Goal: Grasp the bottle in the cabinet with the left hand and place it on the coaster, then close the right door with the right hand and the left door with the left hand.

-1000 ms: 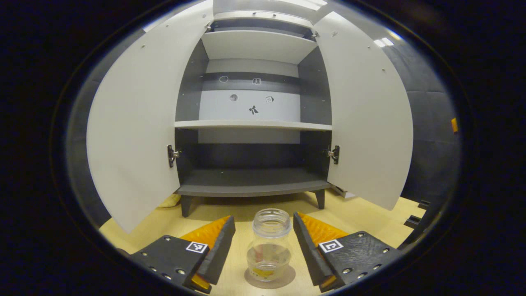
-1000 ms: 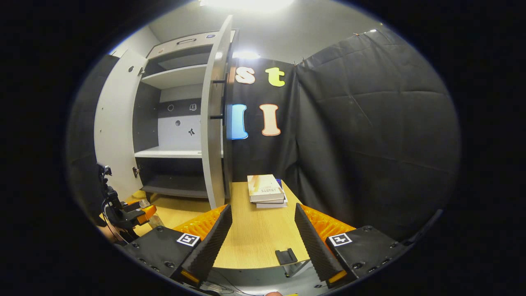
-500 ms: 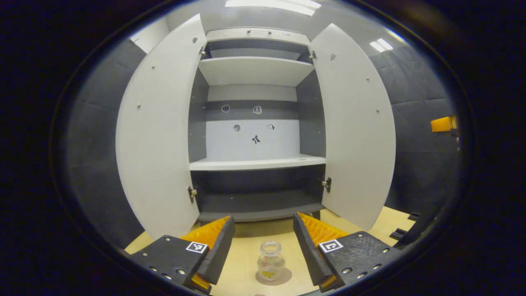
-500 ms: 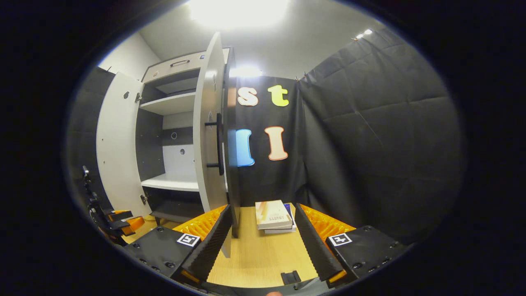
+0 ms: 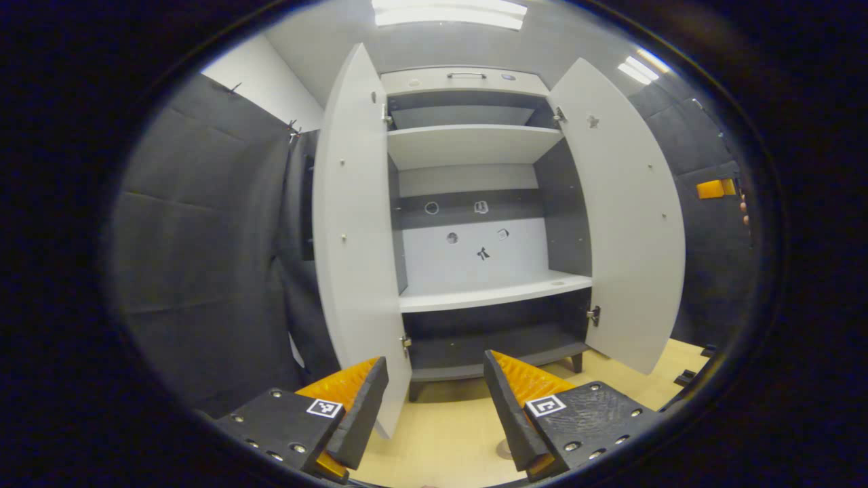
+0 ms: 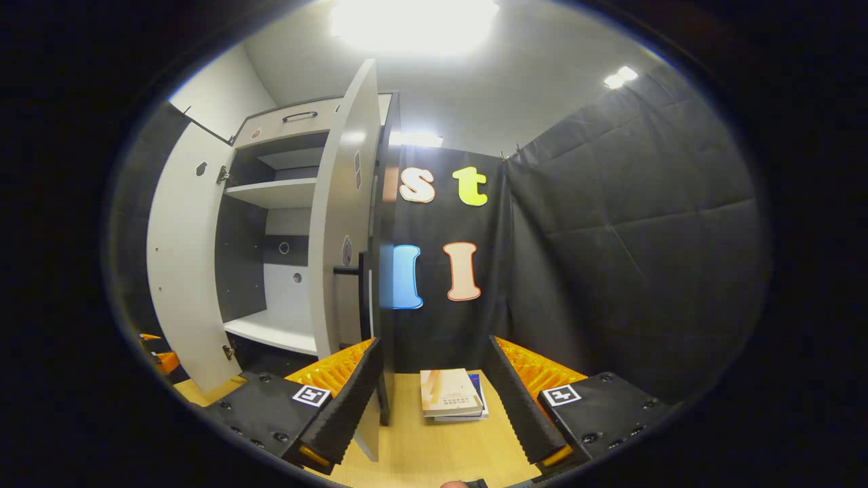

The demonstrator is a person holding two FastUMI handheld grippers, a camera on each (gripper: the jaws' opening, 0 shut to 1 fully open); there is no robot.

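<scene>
The cabinet (image 5: 468, 224) stands on the wooden table (image 5: 447, 434) with both doors swung wide, its shelves bare. In the left gripper view the left door (image 5: 352, 244) is seen nearly edge-on and the right door (image 5: 630, 224) spreads out on the other side; in the right gripper view the right door (image 6: 342, 203) rises just ahead, its dark handle (image 6: 359, 285) facing the booth wall. A small stack of books (image 6: 451, 394) lies on the table beyond that door. The right gripper (image 6: 434, 400) hangs with its fingers apart and nothing between them, the door's lower edge just beside its left finger. The left gripper (image 5: 434, 407) is likewise spread and empty, pointing at the cabinet's lower shelf. Only a sliver of the coaster (image 5: 503, 449) peeks out beside its right finger; the bottle itself is hidden, presumably standing there, though that cannot be confirmed. The step in hand seems to be closing the right door. The risks, as I judge them: a push landing on the thin edge could slip off; a hard swing could slam the door and shake the cabinet; and the left gripper, low near the coaster, could knock the bottle over when it moves toward the left door.
</scene>
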